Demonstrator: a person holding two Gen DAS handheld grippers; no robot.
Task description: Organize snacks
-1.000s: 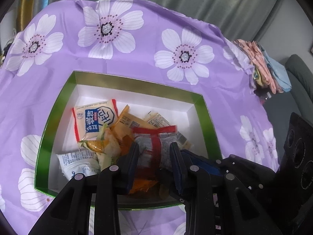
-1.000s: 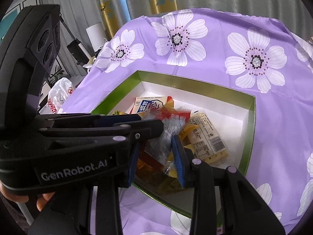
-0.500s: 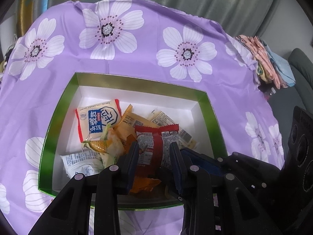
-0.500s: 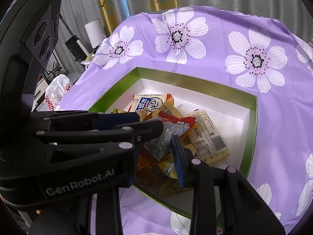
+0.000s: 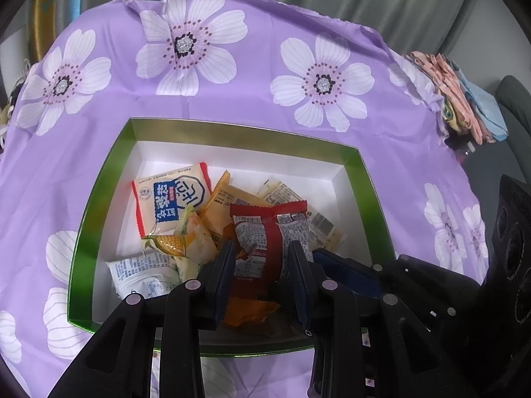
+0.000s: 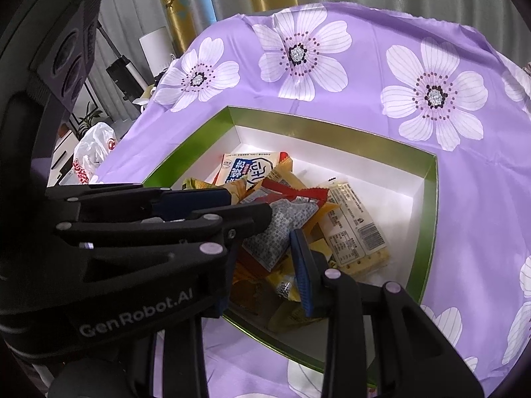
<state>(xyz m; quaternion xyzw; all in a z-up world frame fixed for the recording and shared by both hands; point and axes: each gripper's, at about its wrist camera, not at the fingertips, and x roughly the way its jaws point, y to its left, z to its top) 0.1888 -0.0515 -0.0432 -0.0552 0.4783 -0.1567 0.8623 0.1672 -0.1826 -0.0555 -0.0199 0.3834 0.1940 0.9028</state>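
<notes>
A green-rimmed box (image 5: 239, 129) with a white inside holds several snack packets, among them a white and blue one (image 5: 169, 199), an orange one (image 5: 225, 205) and a pale yellow one (image 6: 355, 225). My left gripper (image 5: 261, 243) is shut on a red and grey packet (image 5: 265, 229), held over the pile at the box's near side. In the right wrist view the left gripper (image 6: 249, 204) reaches in from the left with that packet (image 6: 282, 222) at its tip. My right gripper (image 6: 262, 242) stands slightly open just beside it, the packet's lower corner between its jaws, with no grip visible.
The box sits on a purple cloth with white flowers (image 5: 252, 76). Folded cloths (image 5: 458, 99) lie at the table's right edge. A white plastic bag (image 6: 93, 152) sits beyond the left edge, with curtains behind.
The red and grey packet was blurred a second ago and now hangs still. Both grippers have stayed in place over the box.
</notes>
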